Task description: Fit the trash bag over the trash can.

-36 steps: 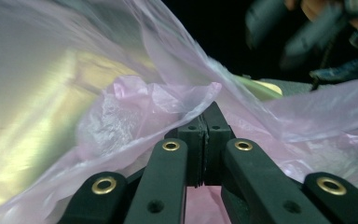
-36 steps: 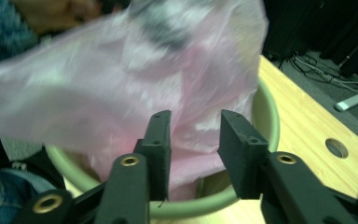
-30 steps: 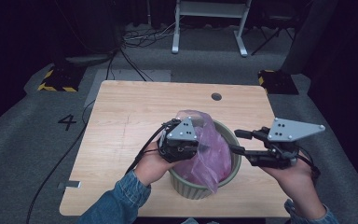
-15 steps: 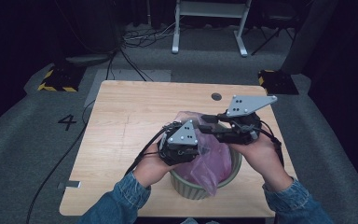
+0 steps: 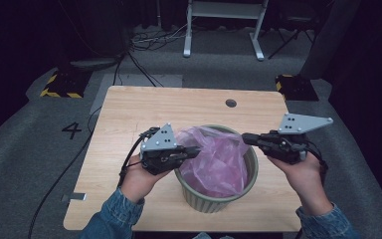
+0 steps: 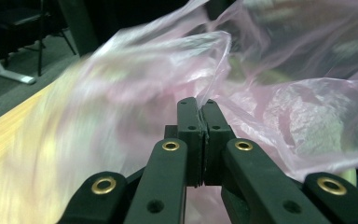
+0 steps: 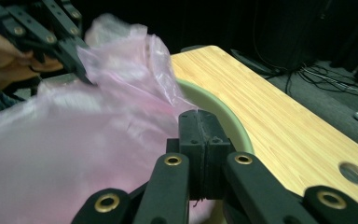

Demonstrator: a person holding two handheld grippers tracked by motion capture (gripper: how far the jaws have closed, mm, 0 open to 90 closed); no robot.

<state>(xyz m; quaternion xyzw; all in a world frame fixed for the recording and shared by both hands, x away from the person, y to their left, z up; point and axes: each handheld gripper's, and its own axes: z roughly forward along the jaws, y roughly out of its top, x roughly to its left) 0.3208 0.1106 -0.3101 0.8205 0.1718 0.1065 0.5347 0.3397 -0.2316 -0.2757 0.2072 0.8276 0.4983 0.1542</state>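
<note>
While the pink bag (image 5: 218,160) sits loose in the green bin (image 5: 214,199) on the desk (image 5: 129,114), it's flimsy, slippery film, best pinched at the rim. My left tongs (image 5: 195,149) stay clamped on its left edge. My right tongs (image 5: 245,138) have just been closing and now pinch the right edge, having swung back out from the middle to stretch the mouth open.

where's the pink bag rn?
High view: the pink bag sits in the green bin at the table's near edge, between both grippers.
</note>
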